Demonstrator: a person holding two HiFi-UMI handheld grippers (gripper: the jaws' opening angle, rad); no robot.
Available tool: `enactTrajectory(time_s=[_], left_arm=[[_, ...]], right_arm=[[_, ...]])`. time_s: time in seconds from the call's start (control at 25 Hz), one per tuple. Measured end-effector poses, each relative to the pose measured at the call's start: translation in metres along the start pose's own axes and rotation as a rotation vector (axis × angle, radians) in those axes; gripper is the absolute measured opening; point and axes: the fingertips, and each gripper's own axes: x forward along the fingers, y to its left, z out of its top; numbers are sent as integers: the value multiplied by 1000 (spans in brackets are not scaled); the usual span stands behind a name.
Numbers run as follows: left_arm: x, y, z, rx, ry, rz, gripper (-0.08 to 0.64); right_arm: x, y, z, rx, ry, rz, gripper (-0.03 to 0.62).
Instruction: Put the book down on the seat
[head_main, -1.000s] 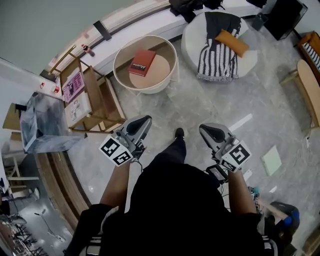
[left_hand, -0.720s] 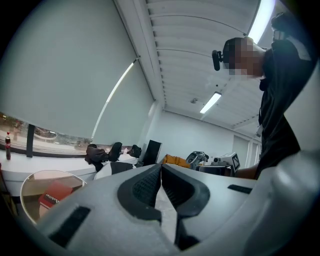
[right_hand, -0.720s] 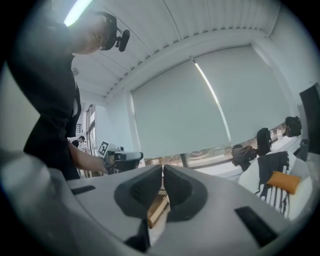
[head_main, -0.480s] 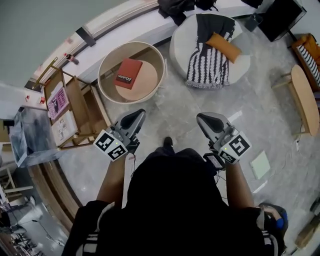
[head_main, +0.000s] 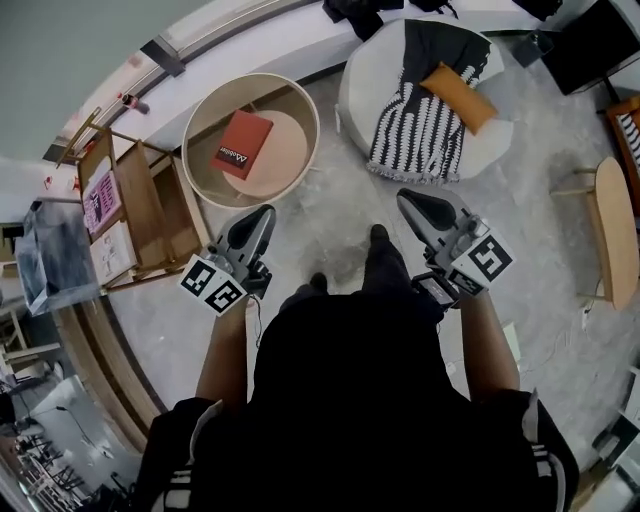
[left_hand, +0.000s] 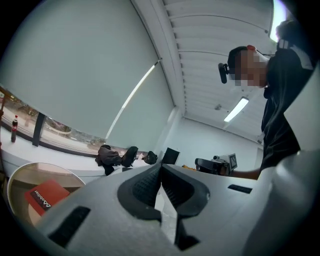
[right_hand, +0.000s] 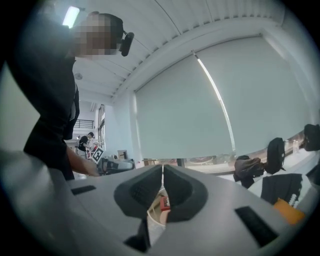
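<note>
Head view: book (head_main: 241, 145) well beyond left hand-held gripper (head_main: 262, 213).

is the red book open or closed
Closed: the red book lies flat, cover up, inside the round tray table.

The red book (head_main: 241, 145) with white lettering on its cover lies flat and closed inside a round, high-rimmed bench (head_main: 203, 135). The seat (head_main: 372, 80), a round white pouf, stands just beside the bench, bearing a black-and-white striped blanket (head_main: 420, 125) and an orange cushion (head_main: 458, 97).
</note>
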Motion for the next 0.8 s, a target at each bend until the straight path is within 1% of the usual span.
enactTrajectory(time_s=[0.12,0.2,0.28,0.32,0.4,0.48,0.52,0.68,0.8], left_arm=[[41,-10,1,19,23,29,25],[64,-17,5,37,25,47,25],[79,-16,8,27,15,92,26],[84,-13,6,9,19,118,25],[89,-11,-7,-32,53,161,25],[91,-14,-22,-42,80,196,25],[90,-15,-27,-46,80,214,25],[75,-13,-34,-51,51,309,25],[59,3,-33,-69,11,396,25]], right_arm=[[-7,-45,14,-15,-2,63,31],[-10,-72,17,0,-2,94,31],[-7,-92,18,27,-6,135,31],[-2,-99,18,36,-6,163,31],[9,-106,16,41,-5,228,31],[22,-107,14,49,3,298,31],[28,-107,12,55,6,330,31],[56,-116,3,90,12,423,31],[80,-122,-4,96,39,472,31]])
